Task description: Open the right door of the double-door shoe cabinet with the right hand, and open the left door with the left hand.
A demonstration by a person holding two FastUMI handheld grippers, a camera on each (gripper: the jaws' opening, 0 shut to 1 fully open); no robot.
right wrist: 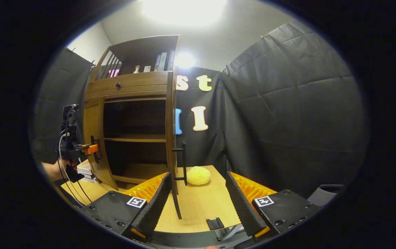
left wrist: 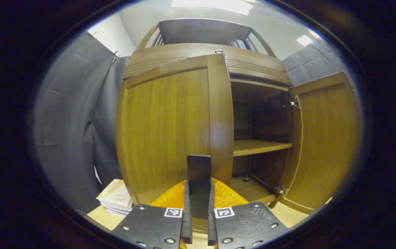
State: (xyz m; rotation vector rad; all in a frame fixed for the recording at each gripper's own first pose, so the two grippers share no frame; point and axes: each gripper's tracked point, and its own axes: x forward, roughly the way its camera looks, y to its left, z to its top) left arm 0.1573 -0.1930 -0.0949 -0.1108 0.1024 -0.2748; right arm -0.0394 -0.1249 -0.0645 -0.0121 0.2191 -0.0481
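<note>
My left gripper (left wrist: 198, 221) is clenched on the left door's handle (left wrist: 199, 174), both pads pressing the dark bar. That left door (left wrist: 170, 131) stands partly swung out from the shoe cabinet (left wrist: 198, 52), its free edge right ahead of me. My right gripper (right wrist: 196, 204) hangs released, fingers spread wide, with the right door (right wrist: 173, 138) seen edge-on between them and its handle (right wrist: 183, 162) untouched. Inside I see a bare shelf (left wrist: 260, 147). Beyond that door's edge the table (right wrist: 198, 211) runs open toward a yellow sponge-like lump (right wrist: 198, 175). A stack of books (left wrist: 116, 199) sits beside the cabinet's left foot, close under the left door.
</note>
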